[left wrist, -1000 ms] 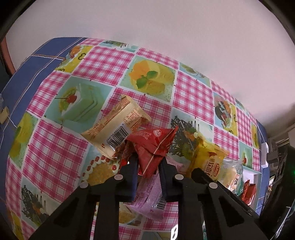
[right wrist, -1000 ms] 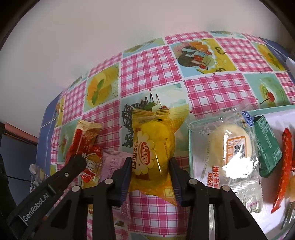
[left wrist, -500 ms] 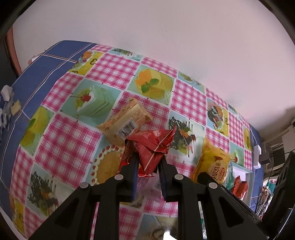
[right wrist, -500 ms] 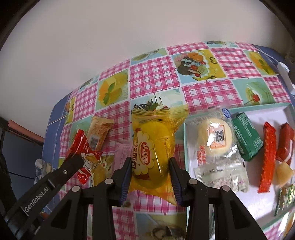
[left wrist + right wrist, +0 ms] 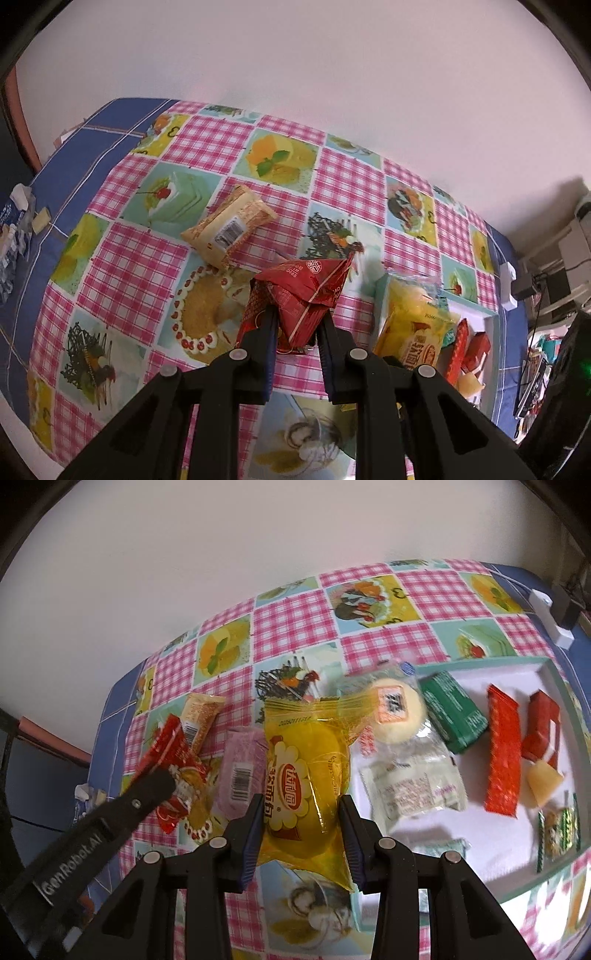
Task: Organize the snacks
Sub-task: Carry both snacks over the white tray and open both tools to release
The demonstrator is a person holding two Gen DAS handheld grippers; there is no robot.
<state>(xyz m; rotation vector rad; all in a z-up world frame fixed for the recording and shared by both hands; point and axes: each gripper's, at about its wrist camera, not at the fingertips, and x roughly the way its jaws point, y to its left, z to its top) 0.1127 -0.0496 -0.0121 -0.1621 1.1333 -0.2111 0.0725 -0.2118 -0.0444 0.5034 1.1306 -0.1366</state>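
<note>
Left wrist view: we are clamping the left gripper (image 5: pixel 295 334) on a red snack packet (image 5: pixel 301 295), holding it clear above the checked tablecloth (image 5: pixel 140 258). A tan wafer pack (image 5: pixel 229 230) is lying near the cloth's far edge. The tray (image 5: pixel 493 314) at the right edge is showing red sticks. Compared with a second ago, the cloth is looking farther below.

Right wrist view: we are pinching the right gripper (image 5: pixel 301 821) on a yellow cake bag (image 5: pixel 306 775), over the tray's (image 5: pixel 546 664) left rim. The tray is holding a round bun (image 5: pixel 397 712), green pack (image 5: pixel 452 712), and red sticks (image 5: pixel 502 753). A pink pack (image 5: pixel 242 771) is lying beside it. More of the tray is showing than before.
</note>
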